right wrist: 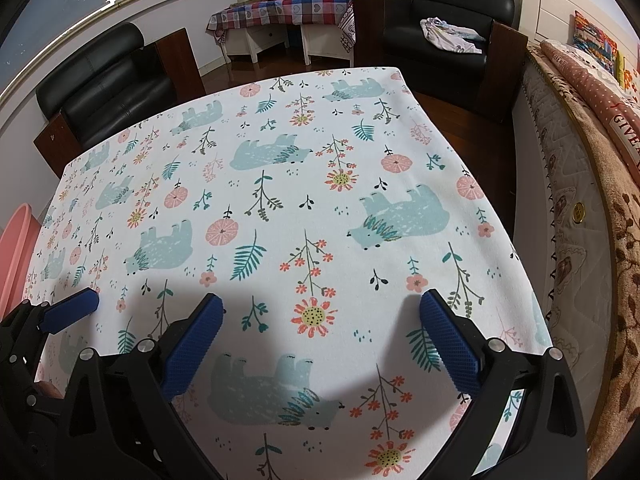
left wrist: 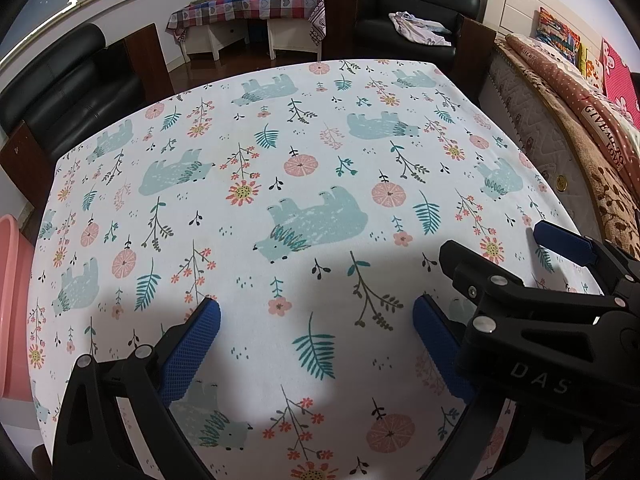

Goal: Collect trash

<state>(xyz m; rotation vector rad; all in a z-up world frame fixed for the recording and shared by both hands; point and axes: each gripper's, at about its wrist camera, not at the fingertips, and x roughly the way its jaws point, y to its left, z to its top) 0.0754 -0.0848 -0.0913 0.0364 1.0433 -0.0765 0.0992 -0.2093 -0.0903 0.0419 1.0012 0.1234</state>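
My left gripper (left wrist: 316,320) is open and empty, hovering over the near part of a table covered with a bear-and-flower cloth (left wrist: 280,152). My right gripper (right wrist: 320,316) is open and empty too, over the same cloth (right wrist: 280,184). The right gripper also shows at the right of the left wrist view (left wrist: 500,252), and one blue pad of the left gripper shows at the left of the right wrist view (right wrist: 72,312). I see no trash on the cloth in either view. A pink tub (left wrist: 12,300) stands at the table's left edge; its inside is hidden.
Black armchairs stand left (left wrist: 68,92) and behind the table (left wrist: 416,12). A bed with blankets (left wrist: 580,140) runs along the right side. A small table with a checked cloth (left wrist: 248,8) is at the back wall. The pink tub also shows in the right wrist view (right wrist: 16,248).
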